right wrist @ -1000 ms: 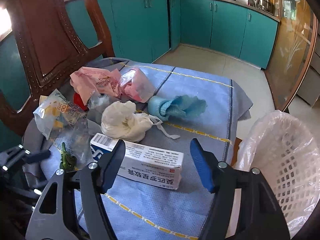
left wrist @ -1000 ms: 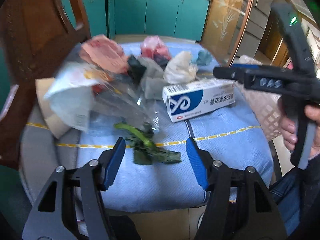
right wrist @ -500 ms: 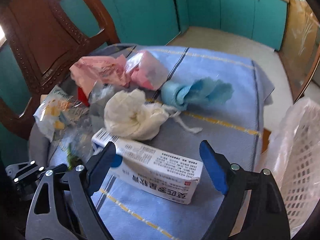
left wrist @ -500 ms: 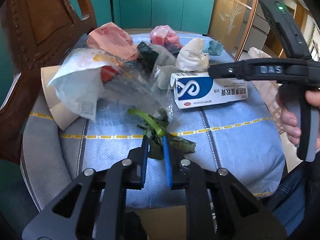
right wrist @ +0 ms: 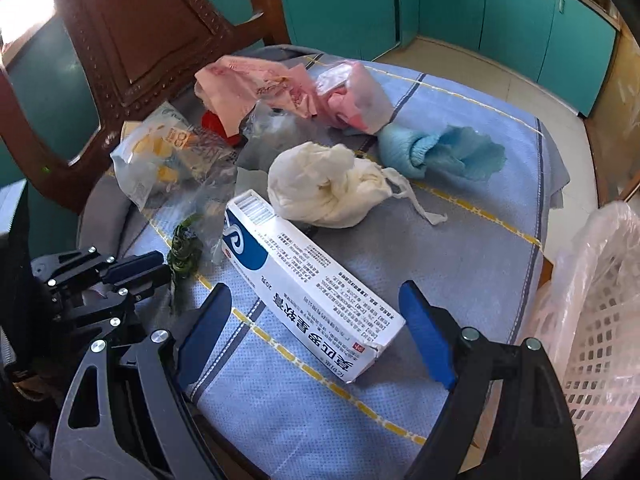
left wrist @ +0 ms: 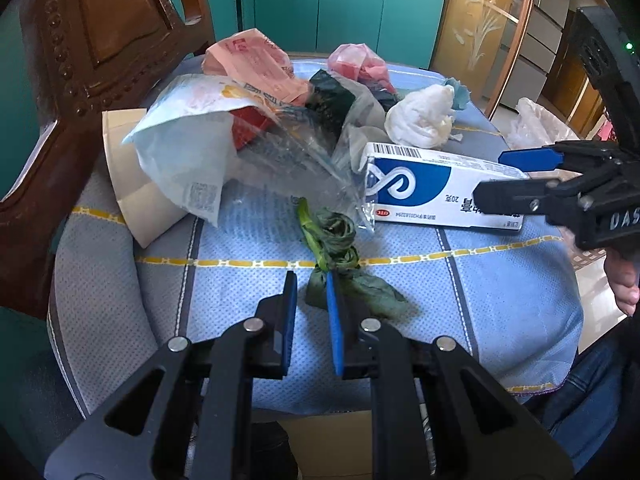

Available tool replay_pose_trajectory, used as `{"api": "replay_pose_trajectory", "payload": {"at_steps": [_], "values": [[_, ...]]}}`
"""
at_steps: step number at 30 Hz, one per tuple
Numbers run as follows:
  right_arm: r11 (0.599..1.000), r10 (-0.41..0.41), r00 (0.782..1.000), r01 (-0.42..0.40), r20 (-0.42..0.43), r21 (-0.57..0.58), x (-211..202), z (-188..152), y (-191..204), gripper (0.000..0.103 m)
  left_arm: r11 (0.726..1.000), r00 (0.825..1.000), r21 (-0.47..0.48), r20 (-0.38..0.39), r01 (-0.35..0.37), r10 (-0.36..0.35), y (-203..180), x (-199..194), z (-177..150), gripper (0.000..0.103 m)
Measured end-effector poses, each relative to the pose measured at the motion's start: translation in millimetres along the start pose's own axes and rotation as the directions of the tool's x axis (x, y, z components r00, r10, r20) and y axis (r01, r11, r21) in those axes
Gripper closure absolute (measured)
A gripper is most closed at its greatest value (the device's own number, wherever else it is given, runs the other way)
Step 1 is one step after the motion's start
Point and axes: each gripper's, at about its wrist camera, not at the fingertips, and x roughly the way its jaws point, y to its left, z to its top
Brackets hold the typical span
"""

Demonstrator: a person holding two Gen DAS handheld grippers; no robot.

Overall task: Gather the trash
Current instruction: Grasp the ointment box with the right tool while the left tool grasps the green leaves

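Left tool [left wrist: 311,292], jaws narrowed, nips nothing beside the wilted greens [left wrist: 334,240]; right tool [right wrist: 316,332] gapes wide, straddling the box [right wrist: 304,280] for the basket [right wrist: 592,320].

The left gripper [left wrist: 311,280], wide apart a second ago, is now standing narrowed beside the wilted greens [left wrist: 340,256] at lower centre. The right gripper [right wrist: 316,312] is now gaping wider, and the white box [right wrist: 304,280] is lying lower in its frame, between the blue pads.
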Motion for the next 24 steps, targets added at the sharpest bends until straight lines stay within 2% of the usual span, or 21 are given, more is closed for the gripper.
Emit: {"api": "replay_pose_trajectory", "payload": {"at_steps": [3,5,9,12,16,24], "values": [[0.999,-0.029,0.999,0.028,-0.025,-0.024,8,1,5,0.020,1.000,1.000,-0.002,-0.002,-0.001,0.001,1,-1,-2,0.087],[0.999,-0.022,0.999,0.021,-0.040,-0.030,11,-1,5,0.041,1.000,1.000,-0.003,-0.004,-0.002,0.002,1,-2,-3,0.087],[0.999,-0.002,0.999,0.001,-0.033,-0.040,4,-4,3,0.051,1.000,1.000,-0.005,-0.007,0.000,0.000,1,-1,-4,0.087],[0.999,0.014,1.000,-0.015,-0.025,-0.043,-7,-10,0,0.064,1.000,1.000,-0.007,-0.007,0.002,-0.002,2,0,-3,0.086],[1.000,0.007,1.000,-0.007,-0.008,-0.023,-21,-18,-8,0.067,1.000,1.000,-0.007,-0.005,0.001,-0.001,2,0,-3,0.085],[0.993,-0.018,1.000,0.016,0.022,0.114,-47,-37,-45,0.068,1.000,1.000,0.012,-0.001,0.014,-0.014,-4,0,-6,0.085]]}}
